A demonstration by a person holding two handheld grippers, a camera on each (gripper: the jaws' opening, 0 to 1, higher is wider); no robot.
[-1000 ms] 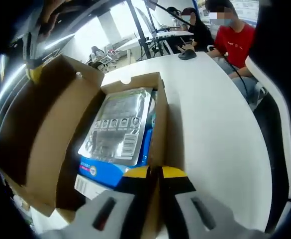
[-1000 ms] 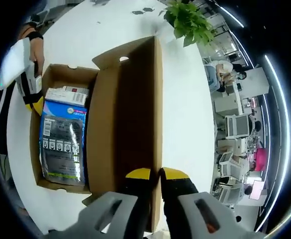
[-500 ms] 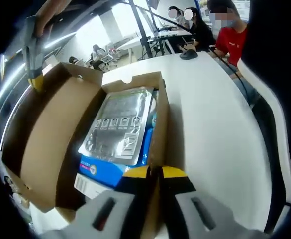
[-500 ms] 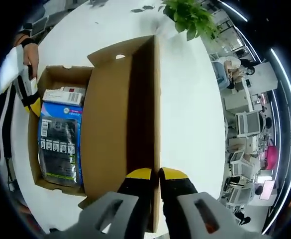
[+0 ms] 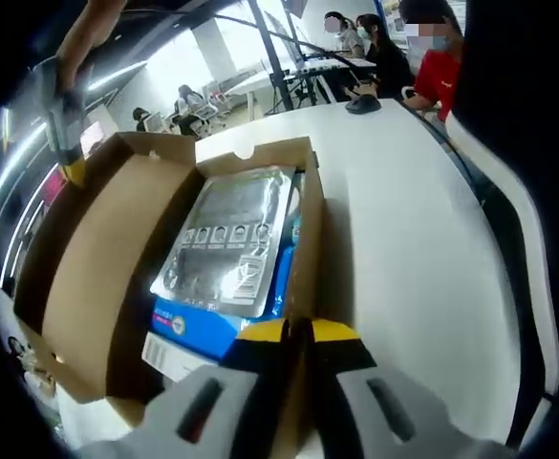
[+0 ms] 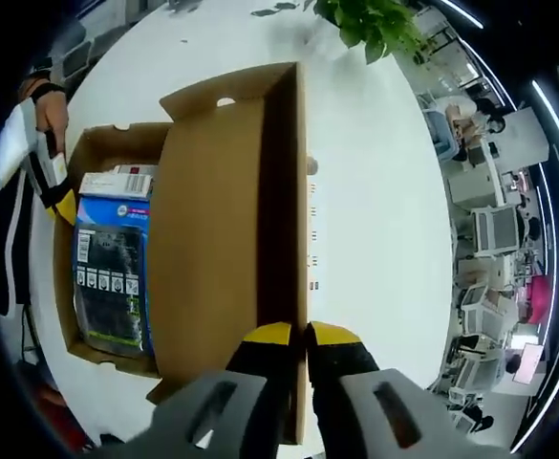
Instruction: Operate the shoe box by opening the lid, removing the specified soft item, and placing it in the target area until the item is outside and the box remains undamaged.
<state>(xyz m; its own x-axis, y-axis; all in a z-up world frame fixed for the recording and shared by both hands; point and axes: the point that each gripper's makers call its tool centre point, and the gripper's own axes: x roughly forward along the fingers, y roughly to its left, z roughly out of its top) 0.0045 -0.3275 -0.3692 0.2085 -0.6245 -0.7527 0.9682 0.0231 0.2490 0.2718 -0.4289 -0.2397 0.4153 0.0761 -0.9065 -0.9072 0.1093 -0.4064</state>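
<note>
Box: brown cardboard shoe box (image 6: 107,253) on the white round desk (image 6: 375,220), hinged lid (image 6: 217,239) swung open.
Left claw (image 5: 298,330): clenched on the box's side wall.
Right claw (image 6: 293,333): clenched on the lid's edge.
Item: silver-and-blue soft packet (image 5: 226,253) — inside the box.
Risk: forcing the lid further back — hinge tear likely.

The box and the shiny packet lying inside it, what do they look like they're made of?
The shoe box looks like plain brown cardboard: matte, with a raw tan lid folded open along creases. The packet looks like glossy plastic or foil film, since its silvery face throws bright glare and wrinkles softly; a blue printed part shows beneath it. Its filling is hidden.
</note>
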